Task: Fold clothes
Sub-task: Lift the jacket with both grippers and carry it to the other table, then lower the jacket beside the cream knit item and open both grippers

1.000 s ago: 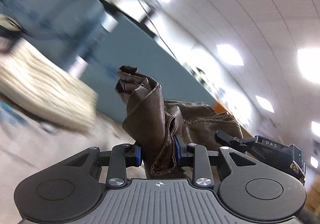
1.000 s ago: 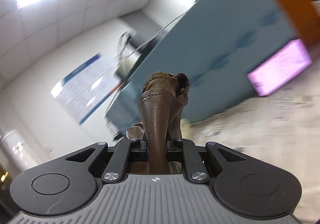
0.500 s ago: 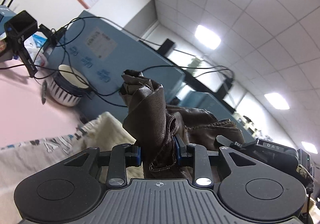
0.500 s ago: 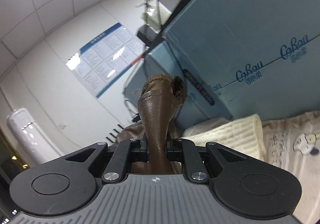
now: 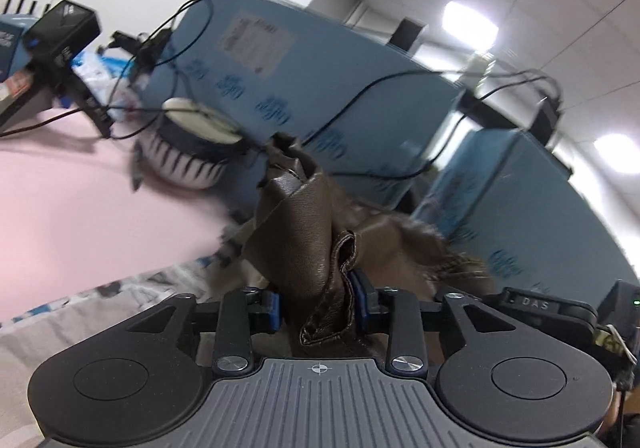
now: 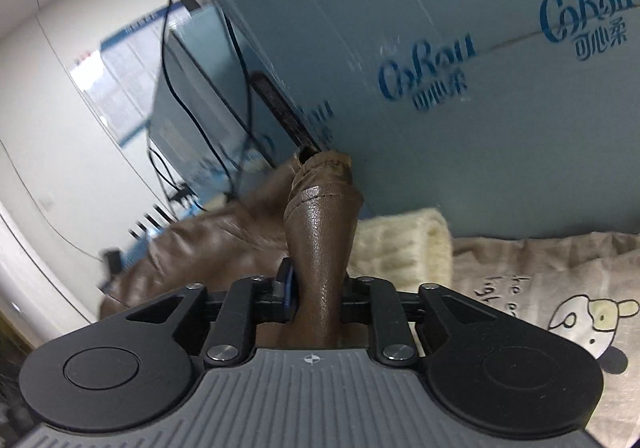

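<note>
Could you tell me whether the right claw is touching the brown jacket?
Touching: the right wrist view shows the right claw clamped on the jacket.

The leather jacket (image 5: 308, 232) stands up between the fingers of the left gripper (image 5: 316, 306), its bulk trailing off to the right toward the right gripper (image 5: 560, 308). Behind it rise the cardboard boxes (image 5: 360, 88), with cables (image 5: 360, 96) draped across their fronts. Left of the jacket, a striped basket (image 5: 188, 152) sits on the table surface (image 5: 80, 208) — a camera on a stand (image 5: 64, 36) further left. In the right wrist view, a knitted garment (image 6: 404, 244) lies behind the right gripper (image 6: 316, 290), against a box (image 6: 440, 88); a printed cloth (image 6: 540, 280) spreads to its right.
</note>
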Tool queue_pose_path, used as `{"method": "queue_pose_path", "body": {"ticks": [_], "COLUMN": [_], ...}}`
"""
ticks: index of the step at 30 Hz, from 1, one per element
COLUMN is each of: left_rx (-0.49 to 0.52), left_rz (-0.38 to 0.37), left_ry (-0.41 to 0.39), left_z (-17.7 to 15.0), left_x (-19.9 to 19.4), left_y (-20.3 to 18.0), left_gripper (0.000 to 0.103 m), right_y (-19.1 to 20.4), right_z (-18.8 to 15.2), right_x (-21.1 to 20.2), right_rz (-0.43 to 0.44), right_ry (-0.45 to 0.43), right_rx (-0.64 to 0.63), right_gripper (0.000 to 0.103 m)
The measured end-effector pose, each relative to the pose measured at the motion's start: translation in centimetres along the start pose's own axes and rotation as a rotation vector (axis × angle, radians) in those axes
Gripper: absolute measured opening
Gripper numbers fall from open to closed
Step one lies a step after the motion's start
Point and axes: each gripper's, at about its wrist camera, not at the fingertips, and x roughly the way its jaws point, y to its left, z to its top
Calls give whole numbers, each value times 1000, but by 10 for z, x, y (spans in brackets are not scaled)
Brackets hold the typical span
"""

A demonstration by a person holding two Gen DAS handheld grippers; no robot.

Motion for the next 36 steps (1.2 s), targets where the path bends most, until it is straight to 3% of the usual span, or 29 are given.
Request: {"method": "queue_pose_path", "body": {"ticks": [8,11,13,17,20,23,27,30,32,36], "left_rx": [44,56,61,65,56,38,84,126,156,226], "left_rz": [52,83,108,128,123,144,229,285,279,228], "left_ry": [6,0,3,20,6,-61,-248,-363,-412,-420], "left_z": [-6,-8,-11,-13,-14,-15,-22,-32,-41,-66], "left_x": [2,3,4,6,4,-4,-29,-54,-72,-100], "left_y": [-3,-2,-2,-1,1,2,-11,-32,-50,-90], "left_gripper": [45,59,79,88,91,92,100,101,103,103], "right_y": [2,8,11,21,29,37,41,39,38,30], "right_z": [-9,-13,-15,-14,-18,-28,-45,-57,-64,-77], "right_x": [5,-1,-5,-21,-47,-82,-123,-142,-147,-153], "right_rz": [-52,-86,-100,-139,-178,-221,-253,-251,-261,-256], "right_ry": [-9,-21,-28,-55,-80,-103,-125,-119,-118,-137], "right_rx": [-59,-101,-109,-142,-201,-263,-299,-284,-280,-257], "right_gripper": [24,29,33,41,52,66,82,87,88,89]}}
